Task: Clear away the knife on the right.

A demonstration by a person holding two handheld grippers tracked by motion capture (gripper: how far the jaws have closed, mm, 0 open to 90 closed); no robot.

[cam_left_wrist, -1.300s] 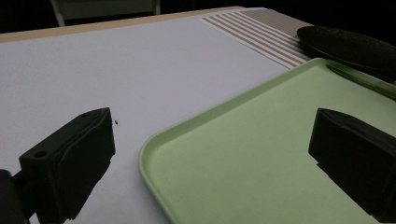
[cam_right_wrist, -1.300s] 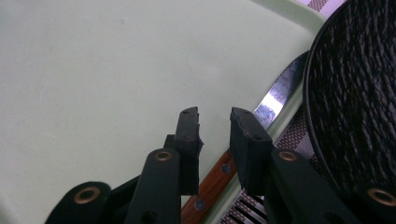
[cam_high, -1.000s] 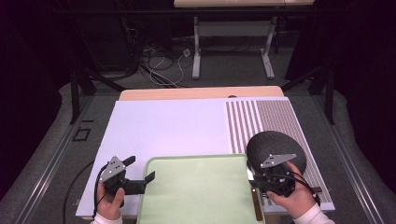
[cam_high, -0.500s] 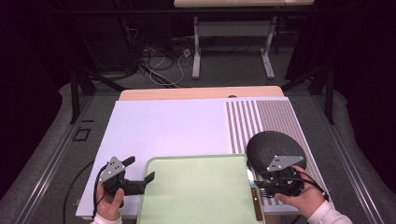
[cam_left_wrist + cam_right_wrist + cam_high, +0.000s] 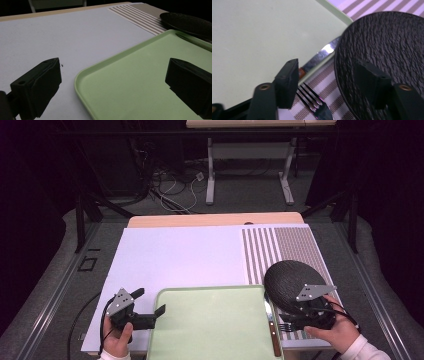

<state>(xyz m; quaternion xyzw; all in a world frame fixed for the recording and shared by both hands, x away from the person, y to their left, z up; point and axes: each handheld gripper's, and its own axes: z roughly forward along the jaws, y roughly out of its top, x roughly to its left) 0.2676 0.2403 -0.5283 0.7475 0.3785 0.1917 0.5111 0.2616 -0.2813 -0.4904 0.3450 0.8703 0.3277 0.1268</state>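
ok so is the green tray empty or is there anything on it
Nearly empty: the green tray has a bare middle, seen from the high view and the left gripper view. A knife lies along its right edge, on the rim.

text: none legible | labels/brands/numbers: none on green tray (image 5: 210, 320), dark plate (image 5: 292, 282), knife (image 5: 271, 325), fork (image 5: 315, 103) | white mat (image 5: 180, 257): printed stripes only, no characters
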